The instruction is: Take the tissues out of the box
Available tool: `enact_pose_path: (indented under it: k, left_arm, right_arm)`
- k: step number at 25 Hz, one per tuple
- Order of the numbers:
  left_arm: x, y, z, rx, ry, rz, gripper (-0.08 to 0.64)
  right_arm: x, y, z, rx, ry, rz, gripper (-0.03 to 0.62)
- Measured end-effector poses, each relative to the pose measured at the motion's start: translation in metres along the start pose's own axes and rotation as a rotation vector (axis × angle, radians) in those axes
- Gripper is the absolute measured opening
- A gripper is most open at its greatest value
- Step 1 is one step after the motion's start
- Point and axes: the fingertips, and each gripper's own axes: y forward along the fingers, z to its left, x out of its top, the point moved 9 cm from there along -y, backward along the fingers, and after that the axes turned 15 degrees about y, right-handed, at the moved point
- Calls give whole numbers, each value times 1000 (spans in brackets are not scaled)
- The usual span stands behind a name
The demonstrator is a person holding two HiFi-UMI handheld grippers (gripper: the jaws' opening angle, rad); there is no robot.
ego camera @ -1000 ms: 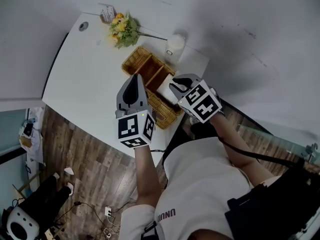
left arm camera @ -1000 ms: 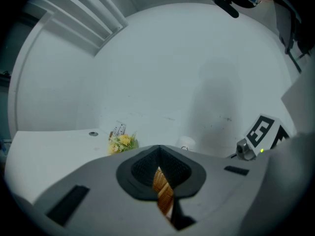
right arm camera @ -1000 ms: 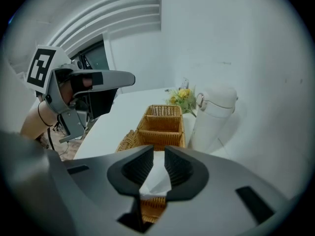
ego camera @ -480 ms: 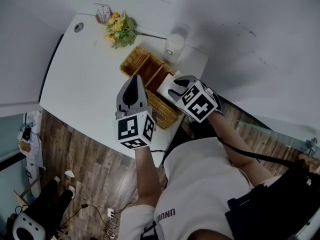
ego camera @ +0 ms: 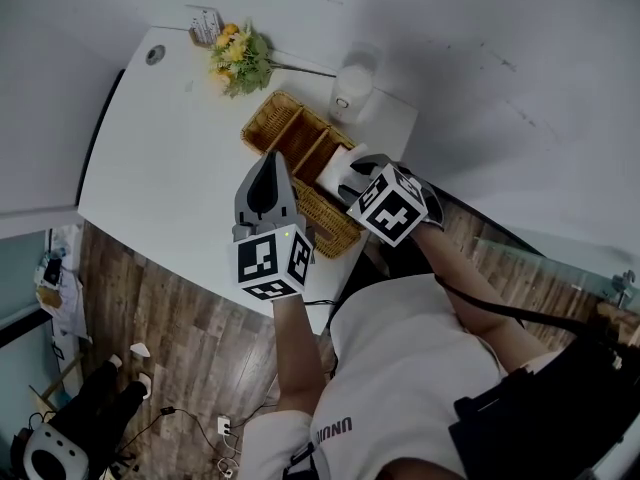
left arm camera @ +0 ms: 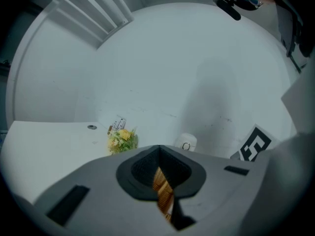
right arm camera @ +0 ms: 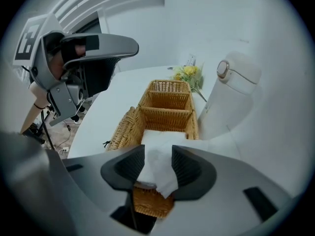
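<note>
A wicker basket (ego camera: pixel 278 120) with compartments stands on the white table (ego camera: pixel 170 168). A white tissue (right arm camera: pixel 158 144) lies over its near compartment. My right gripper (right arm camera: pixel 157 165) points steeply down at it. Its jaws have just been opening and stand wide, with the tissue loose between the pads. In the head view that gripper (ego camera: pixel 352 175) hangs over the tissue (ego camera: pixel 333 170) at the basket's right end. My left gripper (ego camera: pixel 268 160) hovers over the basket's near side. It (left arm camera: pixel 158 170) is shut, nothing is in it, and only a strip of wicker shows past its tips.
A white cylindrical container (ego camera: pixel 354 85) stands just behind the basket, close to the wall. A small bunch of yellow flowers (ego camera: pixel 236 58) lies at the table's far left. The table edge and wooden floor (ego camera: pixel 170 328) are on the near side.
The right gripper has dipped towards the basket and its jaws have opened round the tissue. The left gripper has stayed where it was.
</note>
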Motion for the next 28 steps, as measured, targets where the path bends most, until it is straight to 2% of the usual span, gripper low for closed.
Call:
enact_pose_path:
  k: [22,28]
  left_arm:
    - [-5,-1,4,4,-25,8,11]
    - [-6,1,4,-7,-28,15,10]
  right_arm:
    - [-7,25,4,-49,-40,110,193]
    - [-8,28,2,-27,-19,112,192]
